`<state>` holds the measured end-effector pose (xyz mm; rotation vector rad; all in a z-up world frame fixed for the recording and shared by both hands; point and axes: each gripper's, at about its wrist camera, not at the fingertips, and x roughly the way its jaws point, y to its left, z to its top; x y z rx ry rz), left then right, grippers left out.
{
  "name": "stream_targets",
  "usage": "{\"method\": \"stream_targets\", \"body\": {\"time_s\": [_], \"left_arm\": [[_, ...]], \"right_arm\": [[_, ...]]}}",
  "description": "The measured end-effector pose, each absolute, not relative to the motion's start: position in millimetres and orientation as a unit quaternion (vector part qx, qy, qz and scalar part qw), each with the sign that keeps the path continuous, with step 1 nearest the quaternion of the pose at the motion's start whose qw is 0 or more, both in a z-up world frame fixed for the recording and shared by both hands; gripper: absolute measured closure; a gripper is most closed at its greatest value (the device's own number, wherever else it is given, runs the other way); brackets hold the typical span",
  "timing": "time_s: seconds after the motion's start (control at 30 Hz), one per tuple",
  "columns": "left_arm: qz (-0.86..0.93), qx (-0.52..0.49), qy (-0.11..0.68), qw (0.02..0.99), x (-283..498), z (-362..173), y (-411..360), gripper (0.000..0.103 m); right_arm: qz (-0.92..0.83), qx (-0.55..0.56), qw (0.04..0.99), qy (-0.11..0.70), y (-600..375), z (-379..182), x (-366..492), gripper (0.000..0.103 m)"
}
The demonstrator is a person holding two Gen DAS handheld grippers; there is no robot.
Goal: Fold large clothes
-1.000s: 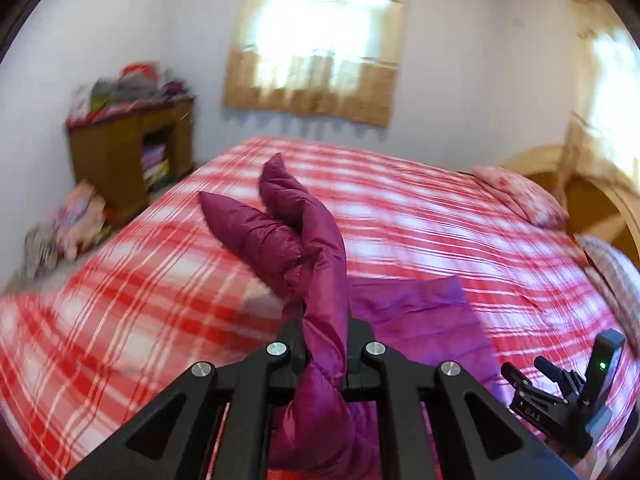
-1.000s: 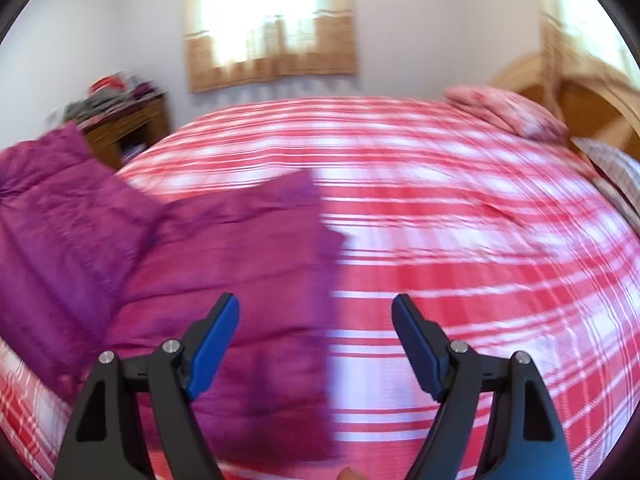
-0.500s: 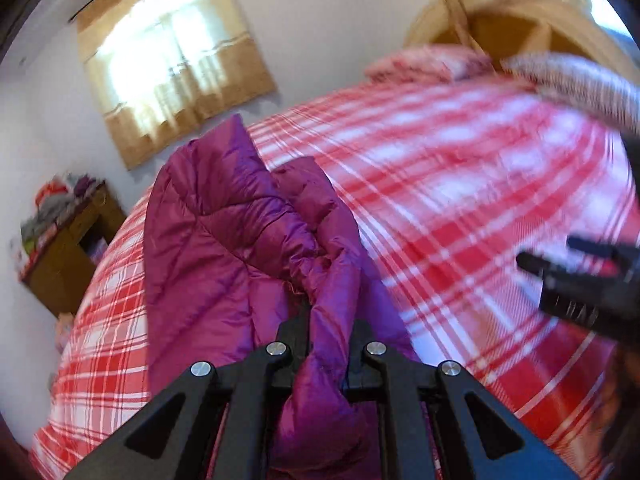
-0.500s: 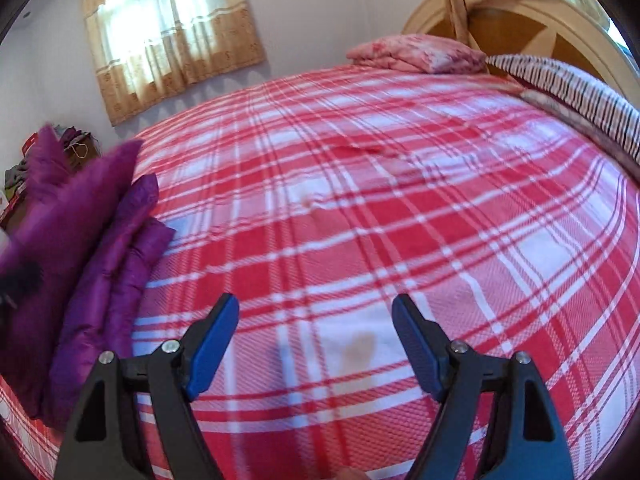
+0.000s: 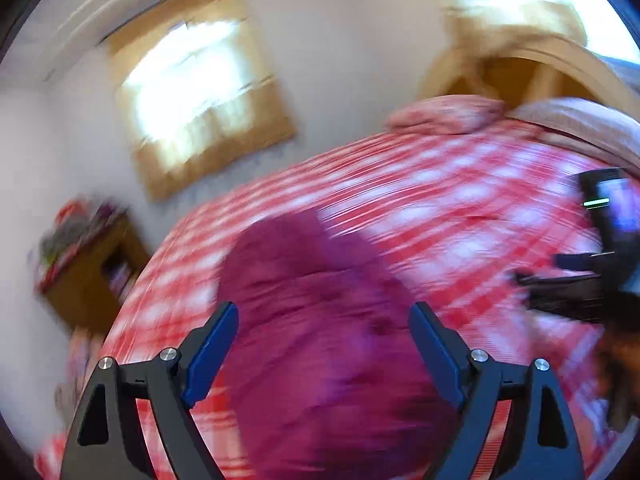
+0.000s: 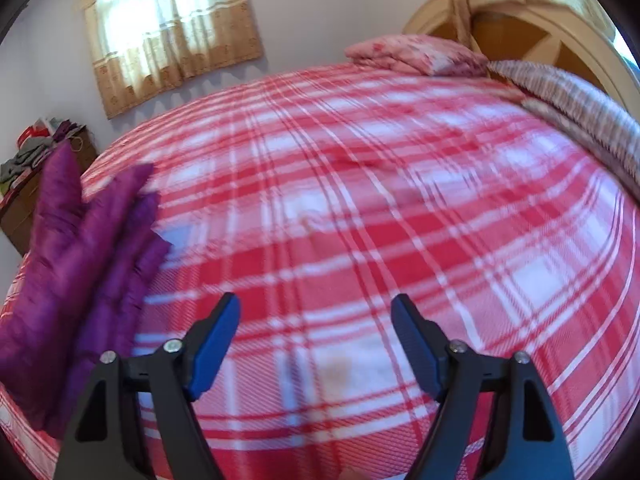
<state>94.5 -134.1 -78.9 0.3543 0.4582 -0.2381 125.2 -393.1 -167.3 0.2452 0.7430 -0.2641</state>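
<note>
Lying puffy and quilted on the checked bed cover [image 6: 360,208], the purple jacket [image 5: 320,320] sat below the left gripper [image 5: 323,344], its fingers opening wide; the right gripper [image 6: 316,340] was closing on nothing

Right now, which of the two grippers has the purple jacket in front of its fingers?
The left gripper: the jacket lies between its opening jaws, untouched. The right gripper, jaws closing, faces bare plaid bedspread.
</note>
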Motion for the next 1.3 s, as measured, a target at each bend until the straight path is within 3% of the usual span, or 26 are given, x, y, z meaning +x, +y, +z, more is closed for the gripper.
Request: {"method": "stream_targets", "body": {"time_s": [0.1, 0.17, 0.43, 0.67, 0.93, 1.3], "left_arm": [[-0.016, 0.120, 0.284, 0.951, 148, -84, -83, 0.016], [0.041, 0.077, 0.308, 0.947, 176, -88, -51, 0.016], [0.091, -0.012, 0.339, 0.936, 227, -100, -13, 0.016], [0.031, -0.049, 0.333, 0.941, 243, -113, -37, 0.016], [0.022, 0.025, 0.352, 0.935, 263, -156, -88, 0.015], [0.021, 0.031, 0.348, 0.937, 266, -180, -98, 0.014]], "right_arm": [[-0.099, 0.093, 0.923, 0.360, -365, -133, 143, 0.055], [-0.083, 0.071, 0.927, 0.359, -338, -111, 156, 0.059], [-0.054, -0.023, 0.934, 0.352, -206, -58, 210, 0.063], [-0.079, -0.029, 0.926, 0.369, -195, -112, 228, 0.070], [-0.080, 0.031, 0.926, 0.369, -243, -168, 208, 0.070], [-0.067, 0.068, 0.931, 0.353, -248, -190, 204, 0.069]]}}
